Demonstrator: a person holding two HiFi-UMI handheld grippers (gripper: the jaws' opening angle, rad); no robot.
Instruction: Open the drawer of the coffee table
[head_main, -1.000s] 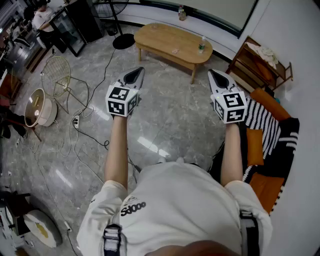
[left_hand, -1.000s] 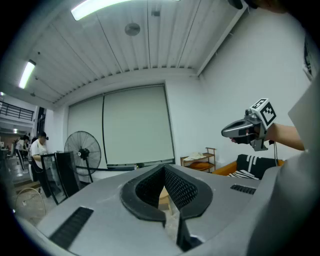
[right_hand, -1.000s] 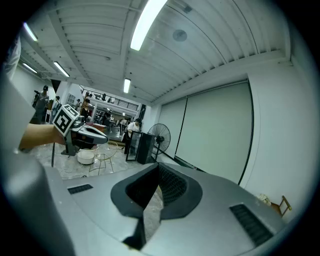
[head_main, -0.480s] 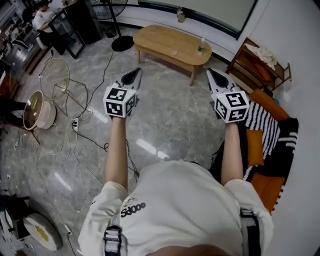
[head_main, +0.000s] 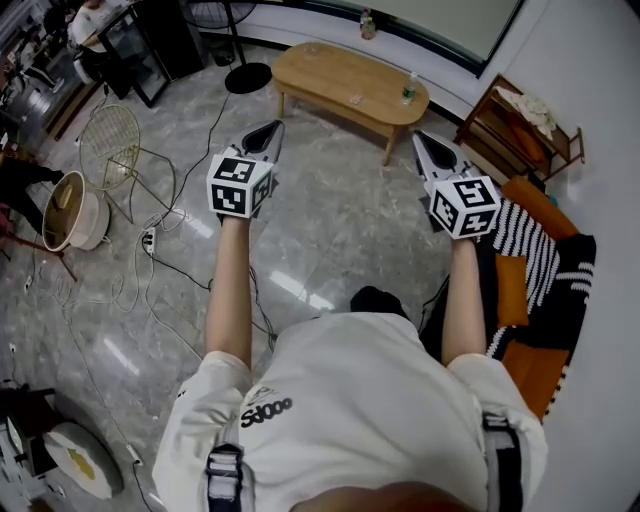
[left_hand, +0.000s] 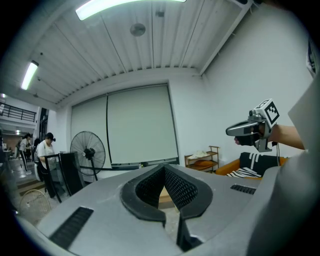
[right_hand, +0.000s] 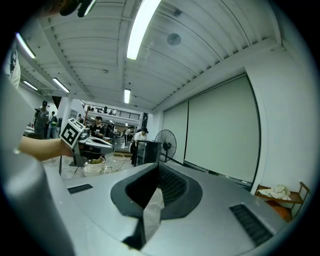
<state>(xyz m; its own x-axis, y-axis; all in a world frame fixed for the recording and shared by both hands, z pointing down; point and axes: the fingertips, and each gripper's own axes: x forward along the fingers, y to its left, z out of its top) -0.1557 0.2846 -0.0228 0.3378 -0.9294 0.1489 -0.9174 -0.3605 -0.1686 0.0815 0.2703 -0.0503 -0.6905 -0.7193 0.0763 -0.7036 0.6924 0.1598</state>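
Left gripper (head_main: 271, 130) and right gripper (head_main: 421, 139) were both pinched closed on nothing, coffee table (head_main: 340, 85) well ahead; guessing its unseen drawer slid stiffly, hook the front lip.

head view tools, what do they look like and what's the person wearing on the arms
The left tool and right tool are pale grey, tapering shells with black textured pads inside the jaws. Each carries a white cube printed with black square markers near the hand. The person wears a white short-sleeved T-shirt with black lettering and dark shoulder straps; the forearms are uncovered.
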